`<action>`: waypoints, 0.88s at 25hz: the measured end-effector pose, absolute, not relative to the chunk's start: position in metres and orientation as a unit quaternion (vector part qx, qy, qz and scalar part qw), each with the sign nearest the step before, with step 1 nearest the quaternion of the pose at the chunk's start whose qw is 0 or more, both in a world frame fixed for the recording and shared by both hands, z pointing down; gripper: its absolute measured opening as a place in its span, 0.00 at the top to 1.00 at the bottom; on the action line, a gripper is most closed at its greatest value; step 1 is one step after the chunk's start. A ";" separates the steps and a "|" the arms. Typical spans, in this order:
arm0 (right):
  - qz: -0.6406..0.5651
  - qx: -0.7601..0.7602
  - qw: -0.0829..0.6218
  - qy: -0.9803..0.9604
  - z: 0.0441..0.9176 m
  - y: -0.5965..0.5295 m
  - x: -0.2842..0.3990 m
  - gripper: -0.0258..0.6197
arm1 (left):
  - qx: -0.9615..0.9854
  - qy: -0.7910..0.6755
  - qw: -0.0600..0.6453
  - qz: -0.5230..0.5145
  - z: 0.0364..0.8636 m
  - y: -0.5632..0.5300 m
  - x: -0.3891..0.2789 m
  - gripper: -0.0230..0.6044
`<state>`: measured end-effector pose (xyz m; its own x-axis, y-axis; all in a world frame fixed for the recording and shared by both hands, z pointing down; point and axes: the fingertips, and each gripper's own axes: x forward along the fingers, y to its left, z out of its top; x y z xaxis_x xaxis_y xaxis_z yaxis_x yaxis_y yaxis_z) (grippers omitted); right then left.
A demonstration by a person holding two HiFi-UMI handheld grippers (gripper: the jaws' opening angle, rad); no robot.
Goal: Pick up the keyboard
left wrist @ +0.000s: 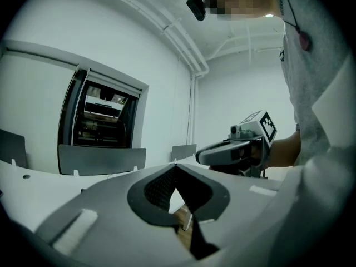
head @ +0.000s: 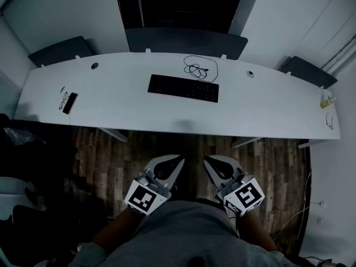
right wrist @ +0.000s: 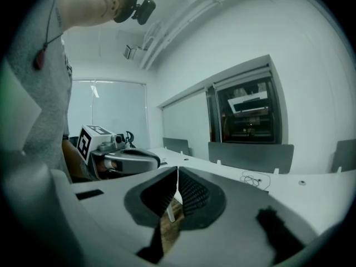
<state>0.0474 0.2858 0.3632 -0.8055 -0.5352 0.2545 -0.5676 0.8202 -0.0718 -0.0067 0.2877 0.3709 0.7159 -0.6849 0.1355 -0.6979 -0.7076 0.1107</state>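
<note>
A black keyboard point(head: 183, 88) lies flat near the middle of the long white desk point(head: 133, 110). Both grippers hang over the wooden floor in front of the desk, well short of it. My left gripper point(head: 181, 159) is shut with nothing between its jaws, and so is my right gripper point(head: 206, 160). In the left gripper view the left gripper point(left wrist: 174, 167) has its jaws closed tip to tip, and the right gripper point(left wrist: 201, 156) shows beside it. The right gripper view shows the right gripper point(right wrist: 177, 170) closed, with the left gripper point(right wrist: 157, 161) at its left. The keyboard is hidden behind the jaws in both gripper views.
A coiled black cable point(head: 198, 69) lies just behind the keyboard. A phone with a cord point(head: 69, 103) sits at the desk's left end, a small yellow item point(head: 326, 102) at its right end. Dark panels point(head: 186, 41) stand behind the desk. Desk legs point(head: 114, 134) reach the plank floor.
</note>
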 end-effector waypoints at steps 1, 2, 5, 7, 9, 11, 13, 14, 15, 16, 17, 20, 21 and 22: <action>0.076 0.293 0.114 -0.946 0.365 0.284 0.044 0.93 | 0.924 -0.372 0.074 0.043 0.372 0.285 -0.010 0.96; 0.077 0.294 0.113 -0.946 0.366 0.282 0.041 0.93 | 0.925 -0.370 0.069 0.043 0.372 0.282 -0.013 0.96; 0.077 0.298 0.107 -0.945 0.366 0.275 0.035 0.93 | 0.926 -0.370 0.062 0.040 0.370 0.273 -0.020 0.96; 0.079 0.300 0.109 -0.944 0.368 0.271 0.034 0.93 | 0.924 -0.374 0.070 0.039 0.371 0.268 -0.024 0.96; 0.072 0.296 0.114 -0.946 0.369 0.264 0.033 0.93 | 0.923 -0.376 0.067 0.038 0.374 0.262 -0.027 0.96; 0.071 0.293 0.112 -0.947 0.370 0.256 0.034 0.93 | 0.919 -0.383 0.081 0.038 0.378 0.255 -0.028 0.96; 0.071 0.290 0.102 -0.949 0.370 0.245 0.037 0.93 | 0.916 -0.388 0.088 0.042 0.381 0.246 -0.027 0.96; 0.069 0.288 0.095 -0.950 0.369 0.240 0.038 0.93 | 0.915 -0.391 0.088 0.043 0.382 0.241 -0.026 0.96; 0.065 0.285 0.088 -0.952 0.368 0.234 0.039 0.93 | 0.914 -0.393 0.086 0.044 0.382 0.236 -0.025 0.96; 0.059 0.281 0.083 -0.954 0.366 0.228 0.039 0.93 | 0.913 -0.396 0.085 0.045 0.382 0.230 -0.024 0.96; 0.054 0.277 0.080 -0.956 0.365 0.222 0.039 0.93 | 0.912 -0.399 0.085 0.046 0.382 0.225 -0.024 0.96; 0.049 0.265 0.078 -0.960 0.364 0.200 0.039 0.93 | 0.909 -0.407 0.074 0.049 0.382 0.205 -0.022 0.96; 0.052 0.263 0.078 -0.960 0.365 0.192 0.041 0.93 | 0.908 -0.410 0.071 0.050 0.381 0.197 -0.021 0.96; 0.053 0.260 0.078 -0.961 0.365 0.184 0.043 0.93 | 0.907 -0.413 0.073 0.050 0.380 0.190 -0.020 0.96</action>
<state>0.0428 0.1836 0.3648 -0.8521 -0.4920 0.1784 -0.5087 0.8587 -0.0616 -0.0196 0.1899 0.3802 0.6544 -0.7409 0.1514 -0.7555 -0.6489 0.0900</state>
